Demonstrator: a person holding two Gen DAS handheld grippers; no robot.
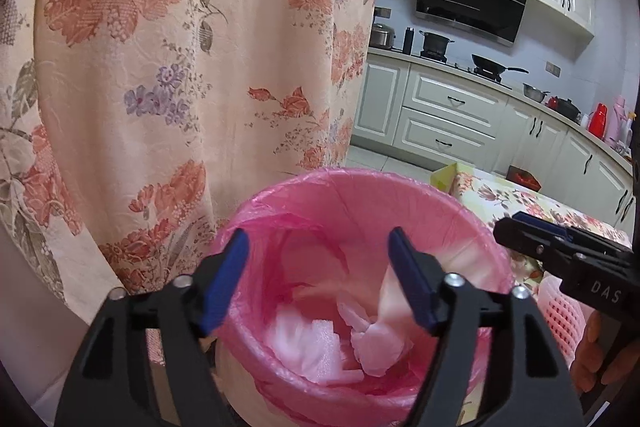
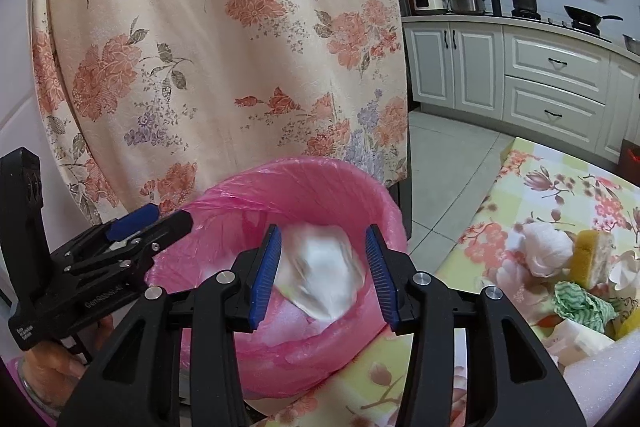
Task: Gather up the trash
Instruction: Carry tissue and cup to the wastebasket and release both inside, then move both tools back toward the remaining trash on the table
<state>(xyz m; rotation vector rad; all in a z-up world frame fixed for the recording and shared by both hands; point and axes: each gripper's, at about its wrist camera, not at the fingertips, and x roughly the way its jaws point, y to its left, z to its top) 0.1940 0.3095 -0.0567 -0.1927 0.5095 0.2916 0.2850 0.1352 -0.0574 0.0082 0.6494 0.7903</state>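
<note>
A bin lined with a pink bag (image 1: pixel 360 195) stands in front of both grippers, also in the right wrist view (image 2: pixel 304 183). White foam and tissue scraps (image 1: pixel 332 351) lie inside. My left gripper (image 1: pixel 320 283) is open and empty over the bin's mouth. My right gripper (image 2: pixel 322 271) is open above the bin; a blurred white wad (image 2: pixel 320 275) shows between its fingers, free of the pads. More trash lies on the floral table at the right: a white tissue ball (image 2: pixel 546 247), a yellow sponge (image 2: pixel 592 255), a green patterned cloth (image 2: pixel 580 303).
A floral curtain (image 1: pixel 180 67) hangs right behind the bin. The floral-cloth table (image 2: pixel 540 187) lies to the right, with white foam (image 2: pixel 604 371) at its near corner. A pink basket (image 1: pixel 556 311) is beside the bin. Kitchen cabinets (image 1: pixel 448 107) stand in the background.
</note>
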